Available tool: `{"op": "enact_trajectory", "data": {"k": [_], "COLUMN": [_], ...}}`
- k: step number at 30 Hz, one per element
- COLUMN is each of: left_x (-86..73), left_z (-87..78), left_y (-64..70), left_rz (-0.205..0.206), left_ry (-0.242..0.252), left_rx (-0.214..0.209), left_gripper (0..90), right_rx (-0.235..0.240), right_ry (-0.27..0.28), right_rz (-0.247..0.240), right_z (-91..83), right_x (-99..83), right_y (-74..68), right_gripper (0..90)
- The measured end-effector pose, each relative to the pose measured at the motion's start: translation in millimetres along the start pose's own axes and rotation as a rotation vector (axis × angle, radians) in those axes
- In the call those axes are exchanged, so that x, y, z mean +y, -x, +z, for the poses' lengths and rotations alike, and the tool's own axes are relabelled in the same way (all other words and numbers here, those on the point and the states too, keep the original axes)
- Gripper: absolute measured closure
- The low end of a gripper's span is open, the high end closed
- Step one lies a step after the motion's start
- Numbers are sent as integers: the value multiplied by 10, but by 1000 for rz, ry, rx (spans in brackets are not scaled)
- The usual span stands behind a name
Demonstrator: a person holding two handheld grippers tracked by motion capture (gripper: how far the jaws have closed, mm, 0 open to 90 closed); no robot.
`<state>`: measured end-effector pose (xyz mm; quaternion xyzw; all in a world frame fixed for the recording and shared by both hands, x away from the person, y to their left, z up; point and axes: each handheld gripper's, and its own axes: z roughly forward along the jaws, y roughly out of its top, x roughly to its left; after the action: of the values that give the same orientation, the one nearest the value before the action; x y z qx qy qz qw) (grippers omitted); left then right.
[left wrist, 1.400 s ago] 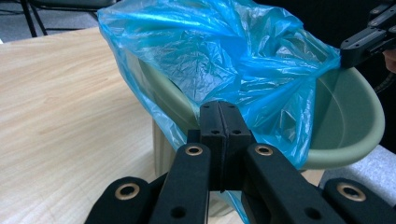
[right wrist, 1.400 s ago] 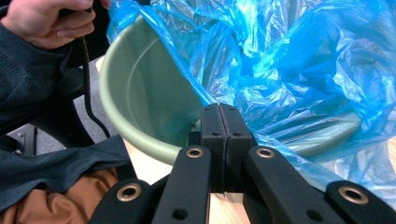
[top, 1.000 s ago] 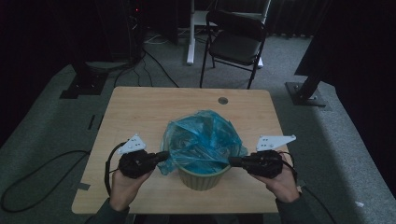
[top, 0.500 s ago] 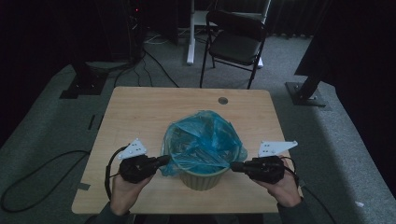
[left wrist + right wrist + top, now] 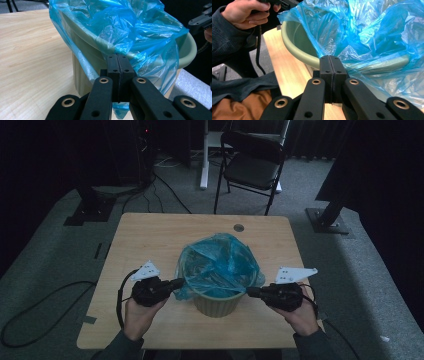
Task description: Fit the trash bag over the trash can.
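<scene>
Two claws (image 5: 178, 283) (image 5: 251, 292), one bag (image 5: 220, 265), one bin (image 5: 217, 304)

Dim room; grey carpet (image 5: 50, 255); black chair (image 5: 252, 167)

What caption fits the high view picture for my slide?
Two claws, left and right, pinch the blue bag lining a green bin.

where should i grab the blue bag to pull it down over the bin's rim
Grip the loose hem of the blue bag where it hangs just outside the rim of the green bin, coming in level from each side. That is where the left gripper and right gripper pinch it, jaws shut. Film is slack there; higher up it is bunched over the opening.
</scene>
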<state>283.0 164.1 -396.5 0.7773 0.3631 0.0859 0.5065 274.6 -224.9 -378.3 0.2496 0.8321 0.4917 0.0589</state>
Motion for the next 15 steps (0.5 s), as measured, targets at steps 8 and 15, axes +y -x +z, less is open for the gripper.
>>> {"op": "enact_trajectory", "data": {"k": [8,15], "left_x": [1,-34], "left_z": [49,48], "left_y": [2,38], "left_rz": [-3,6], "left_ry": [-7,-26], "left_rx": [-9,-18], "left_gripper": [900,900], "right_rx": [-19,13], "right_ry": [19,-6], "right_rz": [18,23], "right_z": [30,53], "right_x": [-7,-74], "right_y": [95,70], "right_gripper": [900,900]}}
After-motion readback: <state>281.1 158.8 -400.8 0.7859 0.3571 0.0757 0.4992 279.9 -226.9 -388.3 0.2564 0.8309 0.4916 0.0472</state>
